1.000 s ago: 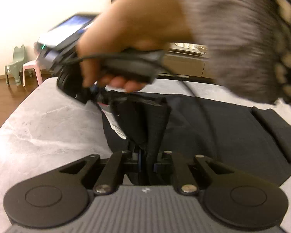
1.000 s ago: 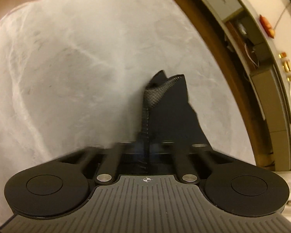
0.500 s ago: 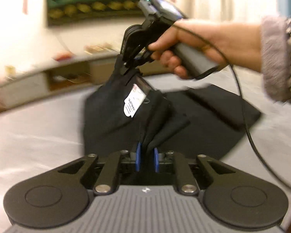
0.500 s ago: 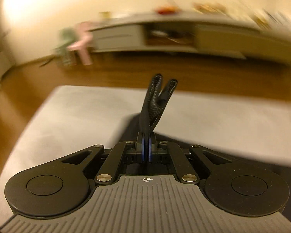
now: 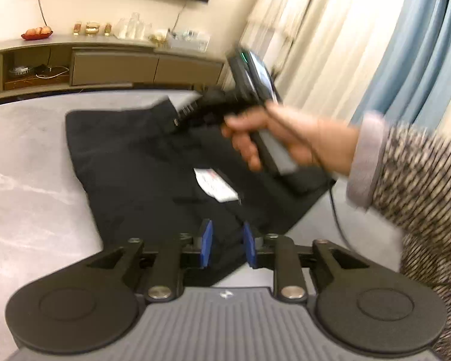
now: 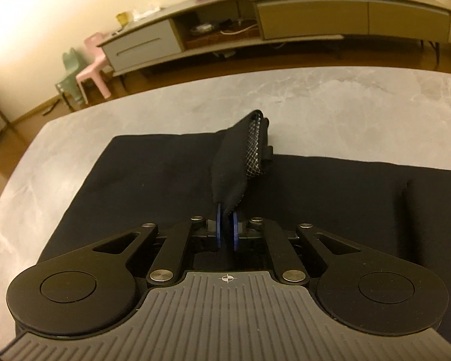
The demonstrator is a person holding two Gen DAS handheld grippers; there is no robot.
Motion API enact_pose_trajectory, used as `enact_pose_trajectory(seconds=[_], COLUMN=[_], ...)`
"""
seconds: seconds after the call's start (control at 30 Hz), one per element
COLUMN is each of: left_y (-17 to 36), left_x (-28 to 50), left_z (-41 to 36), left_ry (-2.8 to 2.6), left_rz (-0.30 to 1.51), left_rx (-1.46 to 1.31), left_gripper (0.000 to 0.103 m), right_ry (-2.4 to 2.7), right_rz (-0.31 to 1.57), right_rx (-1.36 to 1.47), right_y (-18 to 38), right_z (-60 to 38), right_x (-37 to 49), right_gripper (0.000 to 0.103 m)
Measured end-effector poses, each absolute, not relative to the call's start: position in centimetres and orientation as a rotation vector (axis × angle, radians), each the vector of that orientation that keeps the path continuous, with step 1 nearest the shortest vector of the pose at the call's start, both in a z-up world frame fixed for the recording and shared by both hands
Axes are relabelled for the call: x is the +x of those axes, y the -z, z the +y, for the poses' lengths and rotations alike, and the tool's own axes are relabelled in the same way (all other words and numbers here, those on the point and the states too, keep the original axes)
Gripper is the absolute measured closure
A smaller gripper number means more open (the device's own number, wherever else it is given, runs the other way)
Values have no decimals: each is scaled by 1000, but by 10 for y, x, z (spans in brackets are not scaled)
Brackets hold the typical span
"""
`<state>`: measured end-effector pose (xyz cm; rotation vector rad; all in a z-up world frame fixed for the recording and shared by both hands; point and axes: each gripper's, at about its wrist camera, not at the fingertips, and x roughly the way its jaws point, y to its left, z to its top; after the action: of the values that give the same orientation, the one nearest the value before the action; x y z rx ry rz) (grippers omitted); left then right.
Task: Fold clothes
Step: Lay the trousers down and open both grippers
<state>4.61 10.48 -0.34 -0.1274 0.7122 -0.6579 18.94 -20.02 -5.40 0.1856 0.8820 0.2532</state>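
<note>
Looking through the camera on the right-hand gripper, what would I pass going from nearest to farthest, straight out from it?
Right gripper, jaws opening around a raised fold of the black garment → bare grey table → wooden floor → long low sideboard.

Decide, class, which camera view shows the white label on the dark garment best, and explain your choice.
The left wrist view: the white label lies face up in the middle of the dark garment, though its print is blurred. The right wrist view shows only dark cloth, with no label visible.
</note>
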Motion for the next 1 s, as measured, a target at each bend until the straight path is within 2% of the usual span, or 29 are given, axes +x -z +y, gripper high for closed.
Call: enact_pose_trajectory(seconds=[0.03, 0.07, 0.1, 0.23, 0.33, 0.43, 0.5, 0.53, 0.67, 0.73, 0.8, 0.87, 1.0], left_y=[-2, -5, -4, 13, 30, 40, 38, 36, 22, 33, 35, 32, 13], left_x=[50, 55, 61, 85, 107, 107, 105, 104, 97, 104, 103, 101, 102], left_z=[114, 122, 127, 127, 109, 93, 88, 88, 92, 85, 75, 70, 88], left_ry=[648, 629, 584, 477, 433, 380, 366, 363, 391, 368, 353, 355, 362], left_rz=[697, 684, 682, 721, 798, 853, 854, 851, 791, 846, 868, 858, 797], left_rx=[-159, -190, -221, -290, -264, -152, -107, -105, -137, -104, -43, -22, -132], left_gripper=[64, 61, 59, 59, 59, 58, 58, 59, 58, 58, 56, 55, 56], right_ry=[-241, -224, -171, -144, -345, -422, -398, -373, -309, -352, -387, -370, -338], right_rz=[873, 860, 817, 662, 704, 797, 729, 718, 694, 666, 737, 738, 732], right_rx=[171, 155, 124, 82, 90, 52, -16, -44, 26, 39, 11, -6, 61], right_y=[50, 46, 39, 7, 7, 33, 44, 46, 29, 25, 37, 50, 36], right_z=[-202, -204, -205, -200, -176, -158, -157, -158, -178, -179, -172, -173, -178], right_x=[187, 185, 176, 120, 68, 31, 10, 7, -2, -13, -15, -17, -21], right_gripper=[87, 64, 61, 61, 63, 64, 54, 45, 50, 50, 50, 39, 41])
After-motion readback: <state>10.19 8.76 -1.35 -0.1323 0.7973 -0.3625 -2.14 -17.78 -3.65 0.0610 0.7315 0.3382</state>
